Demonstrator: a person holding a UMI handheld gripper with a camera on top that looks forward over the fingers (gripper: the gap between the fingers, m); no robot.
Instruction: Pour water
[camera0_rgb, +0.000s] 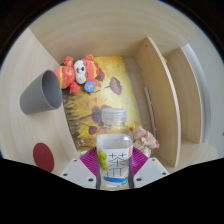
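Water bottle (116, 155): clear plastic, white cap on top, label around the lower body, upright between the two fingers of the hand-held gripper (115, 172). Pink pads (90, 158) pressed against both sides of the bottle; fingers closed to the bottle's width, grip secured. Bottle apparently lifted or held just above the tabletop (100, 25); base hidden, contact with the surface not determinable.

Grey cup (40, 91): well beyond the fingers and to one side, tilted or lying over, mouth facing outward. Likely the receiving vessel.

Progress, judged from the layout: grasp complete; cap seemingly in place; no tilt of the bottle; no water visible in the cup. Remaining: transport to the cup, tilt, pour.

Surroundings: orange plush toy (78, 72) beside the cup, on a yellow floral mat (105, 95); wooden rack (165, 95) on the opposite side; dark red disc (43, 156) near the fingers.
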